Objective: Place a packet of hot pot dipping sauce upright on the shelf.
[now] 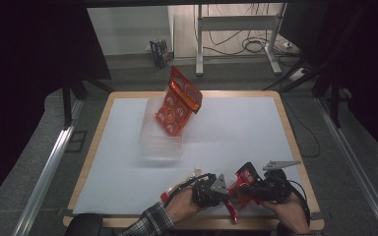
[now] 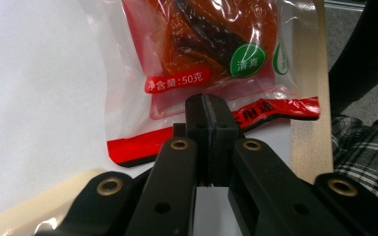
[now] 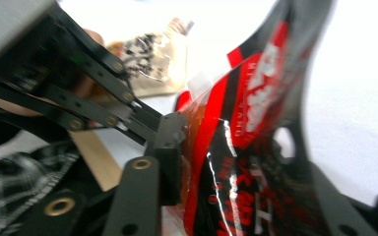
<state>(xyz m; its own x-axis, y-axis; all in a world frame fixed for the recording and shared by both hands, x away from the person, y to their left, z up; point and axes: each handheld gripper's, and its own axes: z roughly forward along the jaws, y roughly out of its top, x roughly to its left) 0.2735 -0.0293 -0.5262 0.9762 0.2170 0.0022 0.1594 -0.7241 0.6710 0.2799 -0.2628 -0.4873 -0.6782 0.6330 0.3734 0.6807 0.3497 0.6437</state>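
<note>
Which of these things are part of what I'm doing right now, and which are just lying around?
In the job:
- red snack pouch held between both grippers
- left gripper, shut on its edge
- right gripper

Lying about:
- clear plastic box
- red packet leaning in it
- small pale packet near the hands

Both hands are working at the table's point(image 1: 295, 147) near edge. The left gripper point(image 1: 225, 192) and the right gripper point(image 1: 243, 188) are meeting jaw to jaw on a red snack packet point(image 1: 242, 181) between them. Well beyond the jaws, another red packet point(image 1: 178, 102) is leaning in a clear plastic bin point(image 1: 160, 145).
</note>
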